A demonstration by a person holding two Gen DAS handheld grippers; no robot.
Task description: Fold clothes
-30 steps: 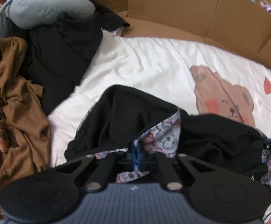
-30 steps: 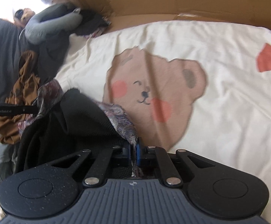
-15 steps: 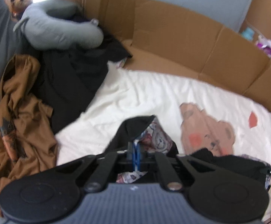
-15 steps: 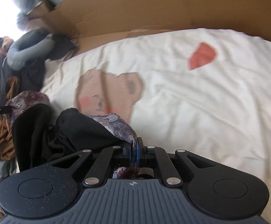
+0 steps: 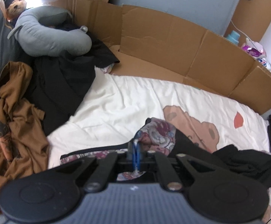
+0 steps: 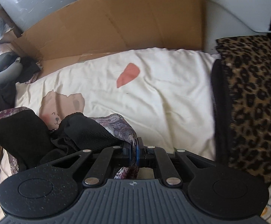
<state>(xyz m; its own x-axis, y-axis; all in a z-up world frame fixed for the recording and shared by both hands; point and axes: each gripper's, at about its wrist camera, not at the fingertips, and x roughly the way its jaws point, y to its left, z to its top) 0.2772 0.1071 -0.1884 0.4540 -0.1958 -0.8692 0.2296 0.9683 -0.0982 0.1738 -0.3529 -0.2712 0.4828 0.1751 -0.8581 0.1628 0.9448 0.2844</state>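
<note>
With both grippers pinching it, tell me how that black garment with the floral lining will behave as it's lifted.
Probably floppy: the black garment sags in folds between the left gripper and right gripper. Likely light, since small pinches hold it. The floral lining looks smooth, so it might slip.

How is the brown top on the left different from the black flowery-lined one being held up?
The brown top lies crumpled in a heap at the bed's edge, touched by neither gripper; the black garment is pinched by the left gripper and right gripper. The brown top is plain; the black garment shows a floral lining. Both are unfolded.
</note>
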